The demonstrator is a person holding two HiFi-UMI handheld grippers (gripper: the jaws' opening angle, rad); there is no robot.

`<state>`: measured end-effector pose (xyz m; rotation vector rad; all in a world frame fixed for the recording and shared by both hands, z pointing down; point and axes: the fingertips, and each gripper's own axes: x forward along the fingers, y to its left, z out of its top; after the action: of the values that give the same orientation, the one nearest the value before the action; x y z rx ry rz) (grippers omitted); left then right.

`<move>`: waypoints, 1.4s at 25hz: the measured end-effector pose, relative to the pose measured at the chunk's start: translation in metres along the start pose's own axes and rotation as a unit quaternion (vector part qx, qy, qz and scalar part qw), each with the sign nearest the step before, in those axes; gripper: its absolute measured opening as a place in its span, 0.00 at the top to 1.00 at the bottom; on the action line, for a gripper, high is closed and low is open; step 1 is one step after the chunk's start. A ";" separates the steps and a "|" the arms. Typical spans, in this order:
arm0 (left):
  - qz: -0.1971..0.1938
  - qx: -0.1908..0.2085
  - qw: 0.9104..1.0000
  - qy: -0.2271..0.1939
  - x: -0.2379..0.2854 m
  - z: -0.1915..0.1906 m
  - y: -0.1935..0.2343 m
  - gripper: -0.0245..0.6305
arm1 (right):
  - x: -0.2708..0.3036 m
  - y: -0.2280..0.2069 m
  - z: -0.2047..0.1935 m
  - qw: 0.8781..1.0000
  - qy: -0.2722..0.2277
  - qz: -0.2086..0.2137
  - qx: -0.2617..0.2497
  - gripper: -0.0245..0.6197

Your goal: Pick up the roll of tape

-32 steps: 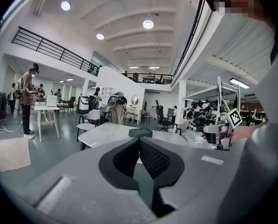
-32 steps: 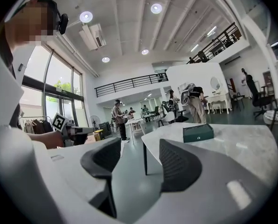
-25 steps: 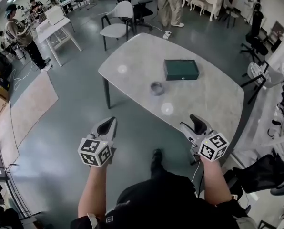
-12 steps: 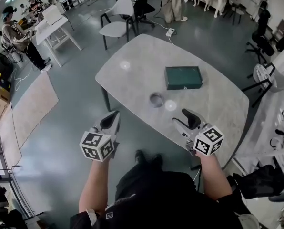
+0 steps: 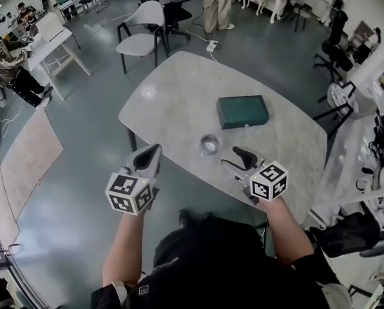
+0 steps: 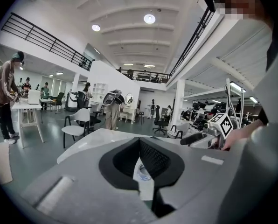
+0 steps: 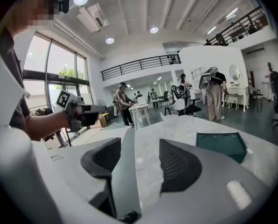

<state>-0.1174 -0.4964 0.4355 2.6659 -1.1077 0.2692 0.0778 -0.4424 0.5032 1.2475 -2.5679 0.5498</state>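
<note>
The roll of tape (image 5: 210, 144), a small grey ring, lies flat on the marble table (image 5: 172, 102) close to its near edge. Through the left gripper's jaws it shows as a small ring (image 6: 142, 172). My right gripper (image 5: 229, 157) hangs open over the table edge just right of the roll, empty (image 7: 139, 146). My left gripper (image 5: 151, 152) is off the table's near-left edge, left of the roll, its tips together and holding nothing (image 6: 139, 141). A dark green box (image 5: 243, 111) lies beyond the roll, and the right gripper view shows this green box (image 7: 221, 145) too.
A grey chair (image 5: 144, 28) and a standing person (image 5: 216, 5) are beyond the table's far side. More people work at a white desk (image 5: 47, 34) at the far left. Black chairs and stands crowd the right wall (image 5: 372, 140).
I have stepped closer to the table. Both grippers moved forward; the right one went from short of the edge to beside the roll. Jaws look unchanged.
</note>
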 end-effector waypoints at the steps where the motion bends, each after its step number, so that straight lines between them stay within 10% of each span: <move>1: -0.006 -0.001 1.000 0.001 0.003 -0.002 0.006 0.95 | 0.011 0.001 -0.004 1.000 0.014 -0.001 -0.004 0.57; 17: 0.017 -0.052 0.998 0.024 0.058 -0.055 0.072 0.95 | 0.144 -0.069 -0.087 0.973 0.219 0.031 -0.072 0.57; 35: 0.084 -0.101 0.990 0.046 0.065 -0.088 0.081 0.95 | 0.198 -0.101 -0.176 0.891 0.405 0.105 -0.174 0.56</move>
<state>-0.1366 -0.5700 0.5487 2.3642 -1.2612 0.2922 0.0452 -0.5632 0.7578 0.4593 -1.9521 0.4800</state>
